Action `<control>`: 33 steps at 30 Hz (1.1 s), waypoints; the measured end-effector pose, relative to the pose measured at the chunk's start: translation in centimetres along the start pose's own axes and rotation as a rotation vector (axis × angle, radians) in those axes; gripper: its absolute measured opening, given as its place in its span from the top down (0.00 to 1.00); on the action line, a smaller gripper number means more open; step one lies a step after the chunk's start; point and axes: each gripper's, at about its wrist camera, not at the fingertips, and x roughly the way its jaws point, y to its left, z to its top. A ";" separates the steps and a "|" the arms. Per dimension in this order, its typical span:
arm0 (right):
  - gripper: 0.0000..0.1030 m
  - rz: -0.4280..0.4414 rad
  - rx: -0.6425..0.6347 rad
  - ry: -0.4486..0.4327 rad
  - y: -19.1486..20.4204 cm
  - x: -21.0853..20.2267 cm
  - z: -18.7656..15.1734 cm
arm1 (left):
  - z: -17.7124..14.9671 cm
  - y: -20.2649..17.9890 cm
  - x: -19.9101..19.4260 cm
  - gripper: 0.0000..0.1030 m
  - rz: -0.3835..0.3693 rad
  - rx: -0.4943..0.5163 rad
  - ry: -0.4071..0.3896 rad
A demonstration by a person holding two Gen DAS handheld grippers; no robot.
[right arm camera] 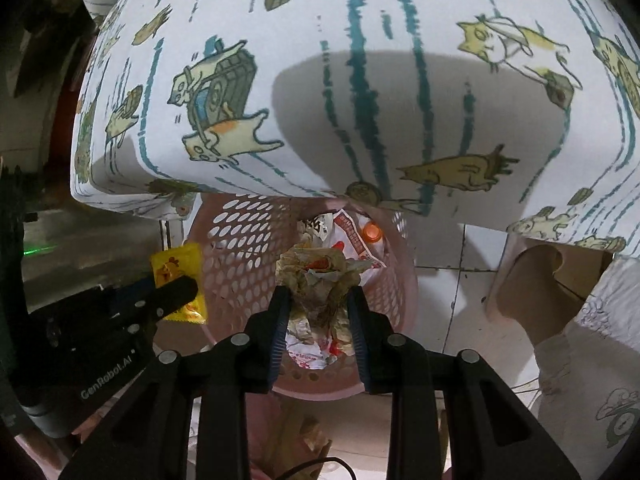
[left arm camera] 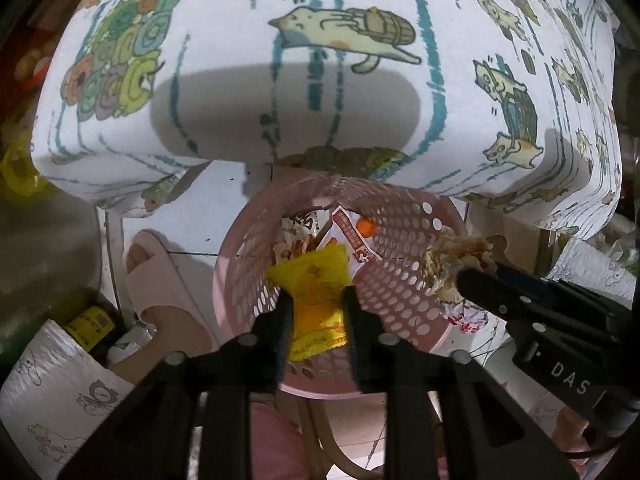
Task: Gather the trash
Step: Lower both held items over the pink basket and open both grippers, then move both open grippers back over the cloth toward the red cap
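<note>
Being held over bin: two pieces of trash are being gripped above a pink perforated basket (left arm camera: 400,240) standing on the tiled floor (left arm camera: 224,208), just beside the edge of a table draped in a cat-print tablecloth (left arm camera: 360,100).

Left gripper (left arm camera: 316,304): is being pointed steeply down into the basket mouth, its fingers clenched on a yellow snack wrapper (left arm camera: 316,280); the wrapper is being pinched on both sides, its top flaring above the fingertips.

Right gripper (right arm camera: 320,304): is likewise being aimed down over the basket, its fingers grasping a crumpled paper wad (right arm camera: 316,276) stained orange, the pads being pressed against its two flanks.

Cross views: the yellow snack wrapper is also being seen at the basket's left rim from the right wrist view, and the crumpled paper wad at the right rim from the left wrist view.

Basket contents: a red-and-white printed wrapper (right arm camera: 356,236) and an orange bottle cap (right arm camera: 372,232) are lying at the bottom, partly being hidden by the held items.

Surroundings: a pink slipper (left arm camera: 160,280) is being worn on a foot on the floor left of the basket; a brown cardboard piece (right arm camera: 536,288) is resting under the table's edge to the right.
</note>
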 end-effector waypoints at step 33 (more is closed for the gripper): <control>0.52 -0.044 -0.140 -0.439 4.4 -12.2 -1.6 | -1.2 1.2 -15.5 0.36 0.150 0.018 -0.580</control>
